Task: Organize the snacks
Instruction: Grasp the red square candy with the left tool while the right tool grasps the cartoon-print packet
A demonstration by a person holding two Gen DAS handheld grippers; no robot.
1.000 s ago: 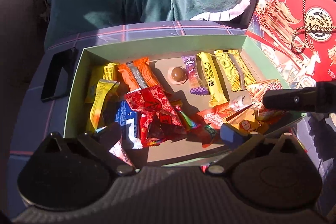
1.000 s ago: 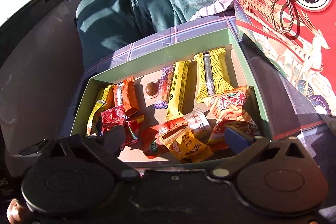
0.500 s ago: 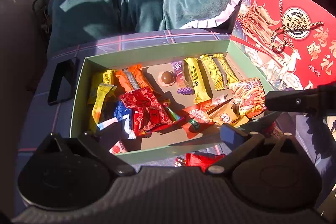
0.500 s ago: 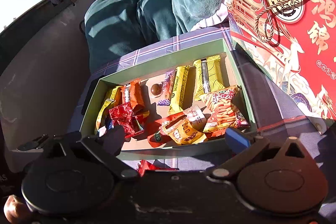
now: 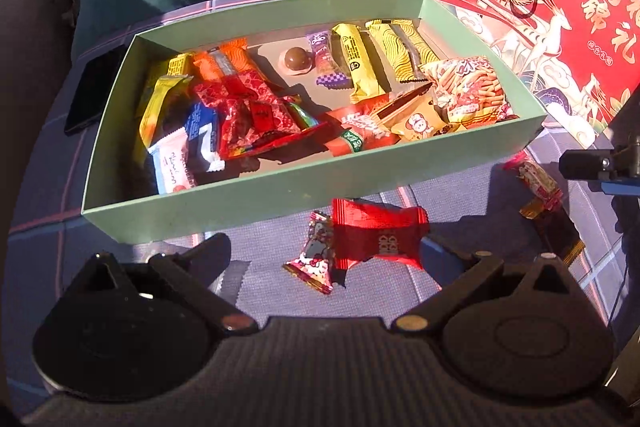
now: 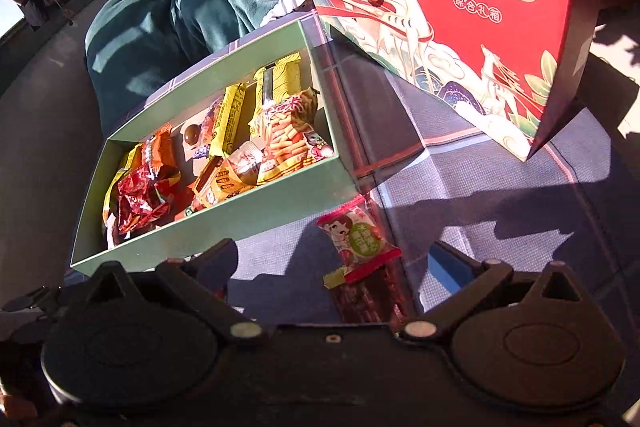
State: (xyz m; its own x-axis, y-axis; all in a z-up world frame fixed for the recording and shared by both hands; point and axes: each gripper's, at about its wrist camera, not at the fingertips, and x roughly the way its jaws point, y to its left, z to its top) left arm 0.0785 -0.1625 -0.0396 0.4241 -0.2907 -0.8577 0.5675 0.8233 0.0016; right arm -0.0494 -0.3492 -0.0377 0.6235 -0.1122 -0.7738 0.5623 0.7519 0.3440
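A blue-grey plaid cloth (image 5: 460,195) covered the surface. On it sat a green box (image 5: 280,195) (full of snacks), a red gift box (image 6: 460,7), a black phone (image 5: 94,87), and loose wrapped candies: red packet (image 5: 376,233), pink sachet (image 5: 316,259), green-labelled one (image 6: 356,239).

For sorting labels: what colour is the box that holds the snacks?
Pale green box; it shows best in the left wrist view.

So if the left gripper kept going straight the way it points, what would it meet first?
Probably the red candy wrapper lying on the cloth between the open left gripper's fingers, then the green box's near wall; depth is uncertain.
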